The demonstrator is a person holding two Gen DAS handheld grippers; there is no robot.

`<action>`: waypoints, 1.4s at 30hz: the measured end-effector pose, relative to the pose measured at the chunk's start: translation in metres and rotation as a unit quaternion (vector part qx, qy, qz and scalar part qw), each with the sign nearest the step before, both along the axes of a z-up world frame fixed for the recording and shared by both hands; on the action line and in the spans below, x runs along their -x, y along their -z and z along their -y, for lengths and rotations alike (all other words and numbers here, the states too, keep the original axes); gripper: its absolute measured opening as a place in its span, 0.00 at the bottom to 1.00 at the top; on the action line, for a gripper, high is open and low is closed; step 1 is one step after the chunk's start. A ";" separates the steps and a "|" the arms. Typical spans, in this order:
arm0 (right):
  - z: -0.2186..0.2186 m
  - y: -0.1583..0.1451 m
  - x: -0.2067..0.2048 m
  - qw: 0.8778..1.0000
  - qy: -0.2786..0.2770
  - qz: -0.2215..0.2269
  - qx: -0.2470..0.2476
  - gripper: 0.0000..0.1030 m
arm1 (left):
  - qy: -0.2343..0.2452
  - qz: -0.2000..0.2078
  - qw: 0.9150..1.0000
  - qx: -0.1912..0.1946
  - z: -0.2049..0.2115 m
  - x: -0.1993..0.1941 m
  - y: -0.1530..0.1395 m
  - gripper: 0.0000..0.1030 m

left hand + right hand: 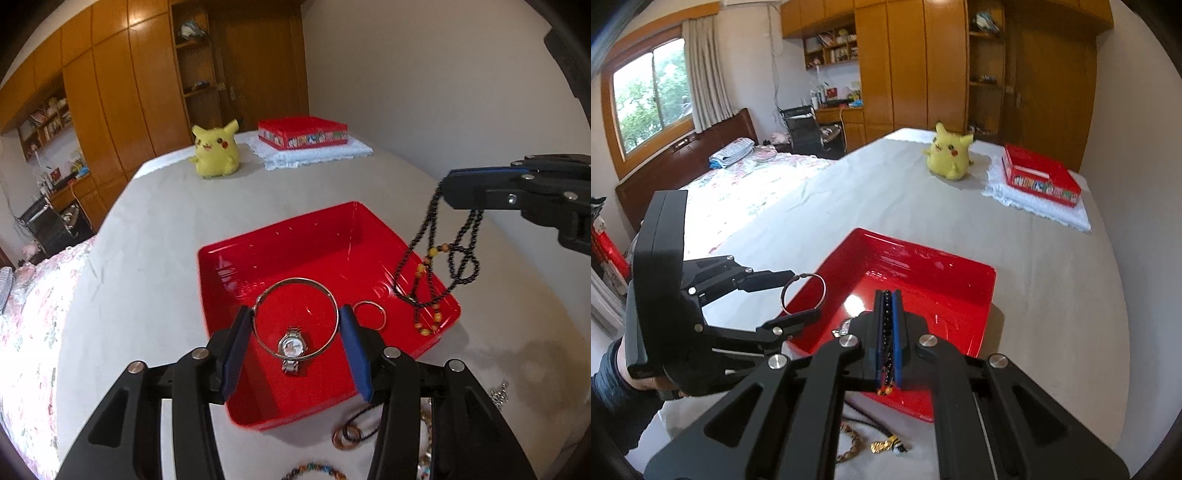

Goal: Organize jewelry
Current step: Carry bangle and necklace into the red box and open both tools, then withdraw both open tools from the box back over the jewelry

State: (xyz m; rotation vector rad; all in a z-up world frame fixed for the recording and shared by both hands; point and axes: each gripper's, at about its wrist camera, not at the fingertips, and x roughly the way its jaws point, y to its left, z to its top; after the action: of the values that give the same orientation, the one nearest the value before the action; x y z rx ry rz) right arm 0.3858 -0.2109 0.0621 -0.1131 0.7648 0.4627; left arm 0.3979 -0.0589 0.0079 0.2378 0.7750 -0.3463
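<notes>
A red plastic tray [295,240] lies on the grey sheet. Inside it rest a silver watch [291,349] and a small ring [369,314]. My left gripper [295,314] hovers over the tray's near part, shut on a large silver bangle [295,281] that spans both blue pads. My right gripper [448,190] comes in from the right, shut on a black bead necklace [431,252] with orange beads, whose loops dangle over the tray's right corner. The right wrist view shows the necklace [886,332] pinched between the pads above the tray [923,269], and the left gripper [804,294] holding the bangle [825,290].
Loose jewelry lies on the sheet in front of the tray: brown rings [347,435], a beaded bracelet [314,469], a chain [849,443]. A yellow plush toy [216,153] and a red box [303,131] on a white cloth sit at the far end. A floral bedcover [33,314] lies left.
</notes>
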 end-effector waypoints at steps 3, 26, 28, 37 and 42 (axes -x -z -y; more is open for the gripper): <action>-0.001 0.013 -0.015 1.000 0.007 -0.014 0.001 0.02 | 0.002 -0.016 1.000 -0.007 0.007 -0.014 0.015 0.47; -0.003 0.125 -0.077 0.991 0.047 -0.122 0.026 0.05 | 0.016 -0.107 0.994 0.001 0.029 -0.062 0.099 0.49; 0.002 0.132 -0.079 0.989 0.055 -0.133 0.025 0.08 | 0.013 -0.101 0.995 -0.001 0.029 -0.060 0.097 0.62; 0.015 0.116 -0.065 0.991 0.062 -0.118 0.007 0.31 | 0.009 -0.090 0.996 0.003 0.024 -0.051 0.086 0.69; 0.025 0.090 -0.042 0.994 0.058 -0.090 -0.007 0.31 | 0.013 -0.064 0.998 0.019 0.010 -0.024 0.060 0.69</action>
State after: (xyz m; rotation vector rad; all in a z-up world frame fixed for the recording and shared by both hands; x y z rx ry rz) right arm 0.4276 -0.2356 -0.0282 -0.0139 0.9393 0.3718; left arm 0.4217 -0.0689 -0.0521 0.1907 0.8909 -0.4032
